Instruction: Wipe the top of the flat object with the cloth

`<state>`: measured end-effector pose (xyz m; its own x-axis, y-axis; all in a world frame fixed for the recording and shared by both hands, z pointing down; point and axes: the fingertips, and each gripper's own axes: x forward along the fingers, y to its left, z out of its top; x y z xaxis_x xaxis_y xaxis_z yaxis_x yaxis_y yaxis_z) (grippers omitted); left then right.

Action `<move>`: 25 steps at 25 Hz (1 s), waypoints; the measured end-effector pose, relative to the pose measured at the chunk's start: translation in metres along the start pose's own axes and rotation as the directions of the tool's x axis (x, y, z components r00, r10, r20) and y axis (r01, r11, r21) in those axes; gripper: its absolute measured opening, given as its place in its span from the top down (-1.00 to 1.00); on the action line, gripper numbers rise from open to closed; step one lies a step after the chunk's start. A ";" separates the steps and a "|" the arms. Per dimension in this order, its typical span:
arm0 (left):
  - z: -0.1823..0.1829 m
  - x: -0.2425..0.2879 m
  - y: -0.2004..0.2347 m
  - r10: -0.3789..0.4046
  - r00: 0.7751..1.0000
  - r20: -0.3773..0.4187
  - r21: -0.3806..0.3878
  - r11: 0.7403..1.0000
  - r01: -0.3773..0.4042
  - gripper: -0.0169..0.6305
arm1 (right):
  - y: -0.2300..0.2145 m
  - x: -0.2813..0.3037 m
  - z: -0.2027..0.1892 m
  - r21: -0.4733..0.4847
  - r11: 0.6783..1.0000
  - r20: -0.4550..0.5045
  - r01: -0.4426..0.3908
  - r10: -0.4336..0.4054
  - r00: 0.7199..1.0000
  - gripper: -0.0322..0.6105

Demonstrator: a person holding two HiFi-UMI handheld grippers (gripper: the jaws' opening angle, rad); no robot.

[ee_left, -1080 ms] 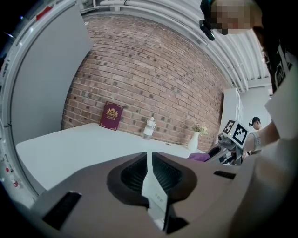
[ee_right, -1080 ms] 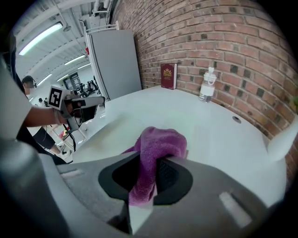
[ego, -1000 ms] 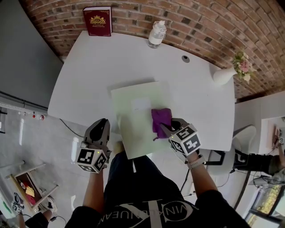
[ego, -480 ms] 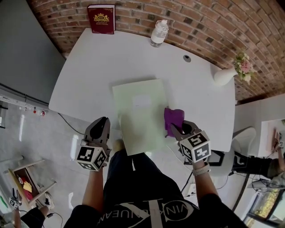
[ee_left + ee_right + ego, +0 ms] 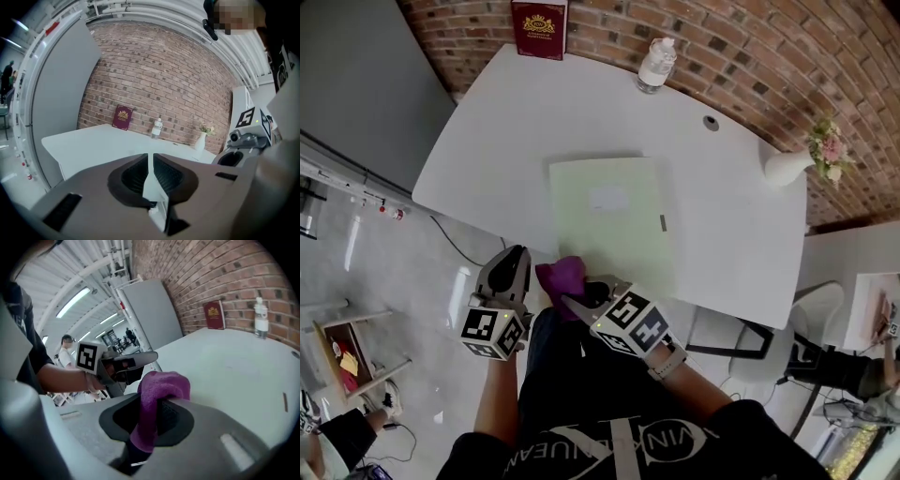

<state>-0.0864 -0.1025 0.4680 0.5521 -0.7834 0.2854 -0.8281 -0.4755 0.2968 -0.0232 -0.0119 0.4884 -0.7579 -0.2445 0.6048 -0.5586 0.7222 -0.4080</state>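
The white table (image 5: 516, 122) spreads out ahead of both grippers. The pale green flat sheet (image 5: 614, 230) lies on it, just ahead and to the right of the right gripper (image 5: 574, 298).

The right forearm reaches in from the person's right and crosses in front of the body. Its wrist is turned so the gripper points toward the left gripper (image 5: 516, 255) and a little downward, at the table's near edge. Its jaws are clamped on the purple cloth (image 5: 561, 277), which bunches up over the fingertips. The cloth sits at the sheet's near left corner, by the table edge, and I can't tell if it touches the sheet.

The left arm hangs straight forward at the person's left side. Its gripper is held off the table by the near edge with the jaws pressed together, close beside the cloth.

Far beyond the grippers, along the brick wall, stand a red book (image 5: 538, 17), a water bottle (image 5: 656, 66) and a white vase (image 5: 787, 167).
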 end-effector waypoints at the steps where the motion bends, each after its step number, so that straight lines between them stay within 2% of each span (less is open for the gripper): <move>1: -0.001 -0.005 0.000 0.016 1.000 0.005 -0.003 1.000 -0.016 0.84 | 0.004 0.007 -0.004 -0.042 0.999 -0.027 -0.004 0.003 1.000 0.71; 3: -0.005 -0.016 0.000 0.048 0.999 0.014 -0.012 0.999 -0.048 0.84 | 0.005 0.012 -0.011 -0.099 0.995 -0.062 0.003 -0.009 0.998 0.71; 6: -0.013 -0.031 -0.005 0.082 0.996 0.025 -0.029 0.996 -0.081 0.84 | -0.008 0.003 -0.018 -0.130 0.991 -0.064 0.035 -0.044 0.997 0.71; 9: -0.025 -0.037 -0.010 0.075 0.997 0.017 -0.031 0.997 -0.074 0.84 | -0.030 -0.015 -0.023 -0.128 0.987 -0.044 0.101 -0.107 0.993 0.71; 12: -0.033 -0.039 -0.018 0.053 0.999 -0.002 -0.025 0.998 -0.053 0.84 | -0.055 -0.046 -0.040 -0.088 0.975 -0.031 0.206 -0.210 0.977 0.71; 18: -0.017 -0.036 -0.045 -0.026 0.999 0.026 0.012 1.000 0.026 0.84 | -0.109 -0.123 -0.077 -0.035 0.910 0.008 0.414 -0.414 0.910 0.71; 22: -0.041 -0.055 -0.052 -0.043 0.999 -0.012 -0.001 0.999 0.043 0.84 | -0.132 -0.157 -0.100 0.023 0.858 0.010 0.513 -0.513 0.858 0.70; 25: -0.059 -0.067 -0.050 -0.041 0.998 -0.041 -0.008 0.999 0.040 0.84 | -0.140 -0.168 -0.107 0.032 0.824 0.009 0.565 -0.566 0.825 0.71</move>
<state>-0.0765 -0.0023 0.4878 0.5887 -0.7464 0.3103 -0.8044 -0.5032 0.3157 0.2187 -0.0028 0.5173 -0.3118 -0.6158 0.7236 -0.8996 0.4365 -0.0161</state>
